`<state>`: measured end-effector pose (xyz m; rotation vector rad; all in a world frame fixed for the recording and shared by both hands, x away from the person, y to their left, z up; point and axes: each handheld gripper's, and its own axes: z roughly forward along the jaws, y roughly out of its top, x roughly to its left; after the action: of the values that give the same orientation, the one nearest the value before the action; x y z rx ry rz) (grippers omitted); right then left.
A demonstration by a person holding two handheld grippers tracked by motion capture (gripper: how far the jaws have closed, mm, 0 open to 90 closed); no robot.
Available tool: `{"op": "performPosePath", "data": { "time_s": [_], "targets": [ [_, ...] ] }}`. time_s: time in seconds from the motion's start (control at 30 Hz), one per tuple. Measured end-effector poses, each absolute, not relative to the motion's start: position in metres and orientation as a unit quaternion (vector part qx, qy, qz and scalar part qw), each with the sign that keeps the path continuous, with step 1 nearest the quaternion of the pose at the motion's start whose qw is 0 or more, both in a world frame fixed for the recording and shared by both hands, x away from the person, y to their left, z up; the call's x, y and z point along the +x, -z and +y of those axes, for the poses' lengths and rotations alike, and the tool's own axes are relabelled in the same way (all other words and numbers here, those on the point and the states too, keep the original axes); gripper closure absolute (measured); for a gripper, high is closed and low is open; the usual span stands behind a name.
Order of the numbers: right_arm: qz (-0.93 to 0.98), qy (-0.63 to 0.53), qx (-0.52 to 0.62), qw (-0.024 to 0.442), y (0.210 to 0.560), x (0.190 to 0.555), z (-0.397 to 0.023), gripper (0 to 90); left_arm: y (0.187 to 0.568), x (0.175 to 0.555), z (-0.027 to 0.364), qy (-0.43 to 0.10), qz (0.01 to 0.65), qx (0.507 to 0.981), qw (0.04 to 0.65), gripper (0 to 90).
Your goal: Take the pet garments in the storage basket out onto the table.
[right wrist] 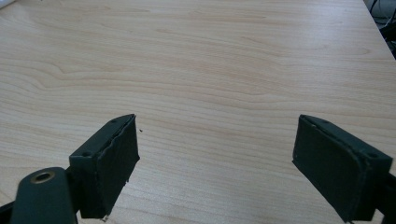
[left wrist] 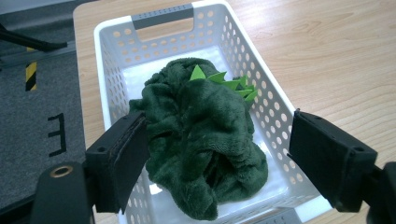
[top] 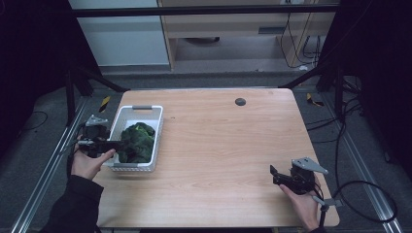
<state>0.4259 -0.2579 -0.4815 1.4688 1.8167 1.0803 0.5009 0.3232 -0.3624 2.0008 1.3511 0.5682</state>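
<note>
A white perforated basket (top: 155, 131) (left wrist: 275, 93) stands on the left part of the wooden table. Inside it lies a crumpled dark green plush cloth (top: 137, 142) (left wrist: 205, 135) with light green spikes (left wrist: 229, 83). My left gripper (top: 116, 144) (left wrist: 217, 158) hovers open over the basket's near left side, its jaws spread on either side of the cloth. My right gripper (top: 273, 174) (right wrist: 215, 163) is open low over bare wood near the table's front right, with nothing between its jaws.
The wooden table (top: 218, 145) has a small dark round plug (top: 240, 101) near its far edge. Black frame bars and cables (top: 340, 145) surround the table. A yellow-black floor marking (left wrist: 31, 74) lies left of the basket.
</note>
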Motion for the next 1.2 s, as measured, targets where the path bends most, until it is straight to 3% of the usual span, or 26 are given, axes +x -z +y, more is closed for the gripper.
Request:
{"op": "performPosePath", "data": {
  "time_s": [1.2],
  "targets": [
    [0.685, -0.397, 0.544, 0.277, 0.483, 0.429, -0.256, 14.0, 0.368, 0.553, 0.310, -0.179, 0.510, 0.794, 0.279, 18.7]
  ]
}}
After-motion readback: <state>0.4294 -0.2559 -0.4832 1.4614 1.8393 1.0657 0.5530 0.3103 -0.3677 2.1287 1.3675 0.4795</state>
